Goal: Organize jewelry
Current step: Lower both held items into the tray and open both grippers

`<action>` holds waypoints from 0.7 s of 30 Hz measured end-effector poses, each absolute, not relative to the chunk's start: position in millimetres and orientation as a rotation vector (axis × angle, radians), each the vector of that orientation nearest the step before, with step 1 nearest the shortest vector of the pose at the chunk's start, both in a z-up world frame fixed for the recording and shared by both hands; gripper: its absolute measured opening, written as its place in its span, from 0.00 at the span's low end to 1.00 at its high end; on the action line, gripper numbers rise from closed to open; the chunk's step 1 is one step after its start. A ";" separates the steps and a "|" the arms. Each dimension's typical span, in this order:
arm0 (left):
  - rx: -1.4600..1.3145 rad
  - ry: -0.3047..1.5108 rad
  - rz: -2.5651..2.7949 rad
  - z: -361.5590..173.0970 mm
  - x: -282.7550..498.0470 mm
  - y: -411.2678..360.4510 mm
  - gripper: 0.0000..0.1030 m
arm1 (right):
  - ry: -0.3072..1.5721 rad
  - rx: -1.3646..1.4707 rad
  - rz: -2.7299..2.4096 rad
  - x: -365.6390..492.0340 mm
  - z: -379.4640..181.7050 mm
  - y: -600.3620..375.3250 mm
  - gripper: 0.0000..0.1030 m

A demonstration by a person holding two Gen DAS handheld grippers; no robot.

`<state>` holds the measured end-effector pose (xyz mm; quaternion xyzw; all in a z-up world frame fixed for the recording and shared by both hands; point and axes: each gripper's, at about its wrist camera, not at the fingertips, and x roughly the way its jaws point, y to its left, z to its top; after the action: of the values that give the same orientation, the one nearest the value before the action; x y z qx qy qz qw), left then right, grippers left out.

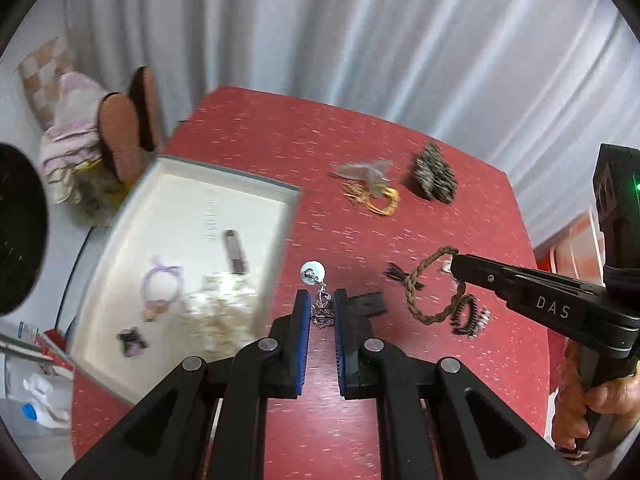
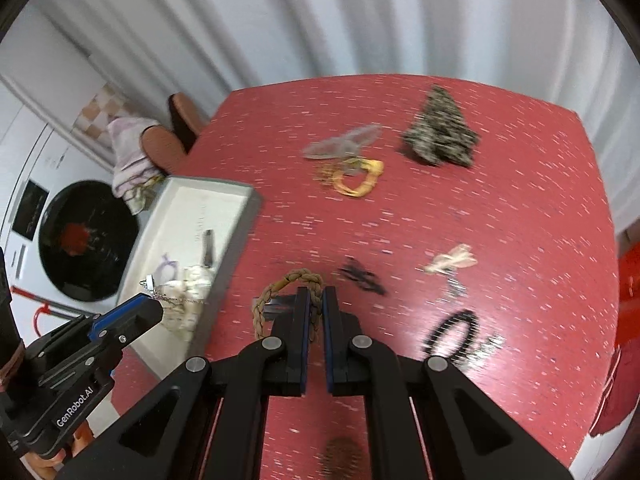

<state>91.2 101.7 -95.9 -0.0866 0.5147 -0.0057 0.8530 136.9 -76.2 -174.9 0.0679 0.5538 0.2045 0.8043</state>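
Note:
My left gripper (image 1: 322, 307) is shut on a silver chain with a pale round pendant (image 1: 313, 271), held above the red table next to the white tray (image 1: 224, 184). It also shows in the right wrist view (image 2: 150, 304), with the chain (image 2: 168, 296) hanging over the tray's edge. My right gripper (image 2: 316, 300) is shut on a brown braided bracelet (image 2: 288, 282); in the left wrist view the bracelet (image 1: 424, 280) hangs from its tip (image 1: 456, 266). The tray holds a purple hair tie (image 1: 162, 280), a dark clip (image 1: 234, 250) and a pale beaded piece (image 1: 224, 308).
On the red table (image 1: 280, 128) lie a gold bracelet (image 2: 356, 178), a clear hair clip (image 2: 344, 142), a dark sequined piece (image 2: 440, 132), a beige bow (image 2: 452, 260) and a black claw clip (image 2: 452, 330). A washing machine (image 2: 80, 240) stands left of the table.

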 end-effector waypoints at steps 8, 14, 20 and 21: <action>-0.221 1.060 0.089 -94.4 75.4 168.1 0.12 | 1.175 0.097 0.554 142.2 -165.0 4.8 0.06; -0.237 1.058 0.135 -109.1 88.3 202.4 0.12 | 1.186 0.086 0.598 155.3 -171.0 51.5 0.06; -0.228 1.067 0.148 -129.3 114.1 223.2 0.12 | 1.204 0.064 0.601 173.5 -189.6 85.4 0.06; -0.228 1.070 0.149 -133.5 119.3 226.2 0.12 | 1.207 0.060 0.600 176.5 -192.7 89.4 0.06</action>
<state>119.3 226.2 -133.5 -0.1083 0.5084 0.0709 0.8513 176.5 89.4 -192.7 0.0278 0.5587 0.2778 0.7809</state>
